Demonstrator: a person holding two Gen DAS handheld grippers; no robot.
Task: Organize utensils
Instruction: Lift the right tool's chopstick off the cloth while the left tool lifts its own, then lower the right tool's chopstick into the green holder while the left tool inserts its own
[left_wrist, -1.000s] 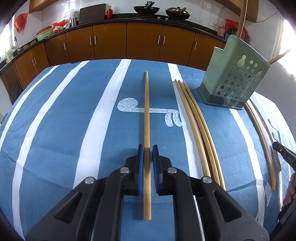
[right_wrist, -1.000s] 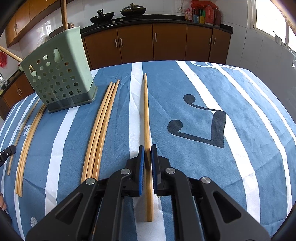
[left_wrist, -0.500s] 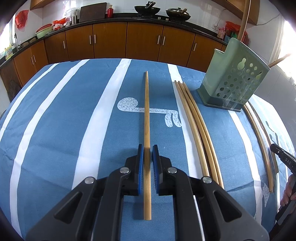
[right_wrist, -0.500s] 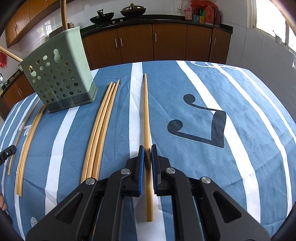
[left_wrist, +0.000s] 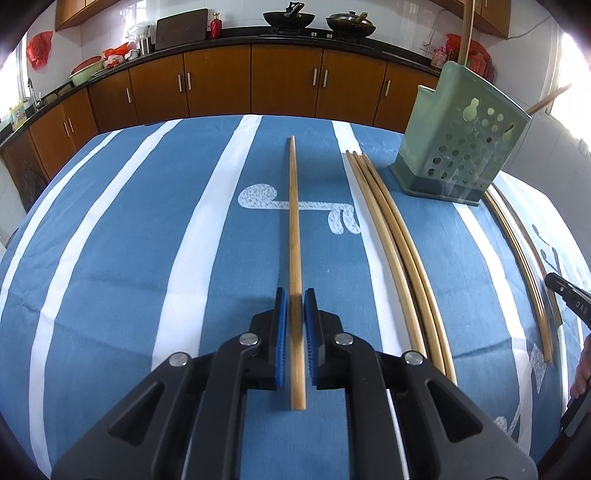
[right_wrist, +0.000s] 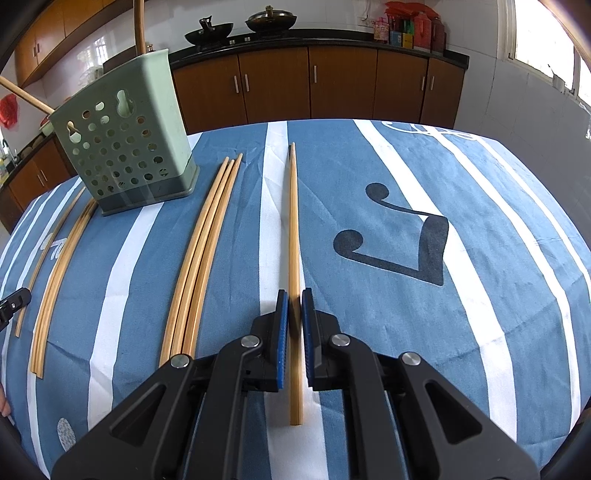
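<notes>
While your left gripper (left_wrist: 293, 295) pinches smooth bamboo chopstick (left_wrist: 294, 206), right gripper (right_wrist: 294, 295) pinches another slender chopstick (right_wrist: 293, 221); perforated green plastic holder (right_wrist: 125, 147) far left.

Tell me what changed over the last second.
The left gripper drew back slightly along its chopstick, the right gripper likewise along the other chopstick. Nothing visibly grasped or released. Green holder, loose chopsticks and tablecloth stayed put.
</notes>
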